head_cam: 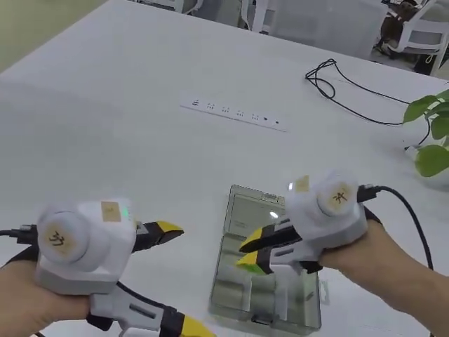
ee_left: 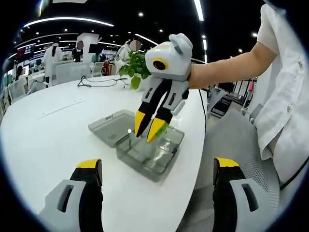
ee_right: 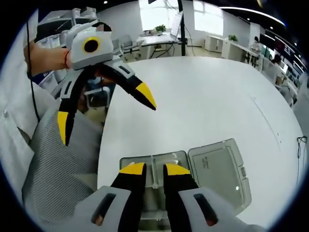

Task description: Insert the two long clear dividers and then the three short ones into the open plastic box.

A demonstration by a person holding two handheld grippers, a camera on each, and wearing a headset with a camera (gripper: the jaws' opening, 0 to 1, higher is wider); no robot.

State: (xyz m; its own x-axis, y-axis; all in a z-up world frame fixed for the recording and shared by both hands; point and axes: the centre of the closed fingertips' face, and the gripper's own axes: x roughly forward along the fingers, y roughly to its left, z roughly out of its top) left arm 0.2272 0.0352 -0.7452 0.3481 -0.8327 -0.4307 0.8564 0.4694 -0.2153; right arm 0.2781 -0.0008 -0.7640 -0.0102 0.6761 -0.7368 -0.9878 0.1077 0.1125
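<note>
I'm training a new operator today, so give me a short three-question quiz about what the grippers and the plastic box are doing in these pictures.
1. True or false: the left gripper has its jaws spread wide apart.
2. The right gripper hangs above: A a keyboard, B the open plastic box, C a mug.
3. Short answer: what leafy thing sits at the right edge of the table?
Key: 1 true; 2 B; 3 a green plant.

Head view downward; gripper views facing each other across the box (head_cam: 245, 210).
</note>
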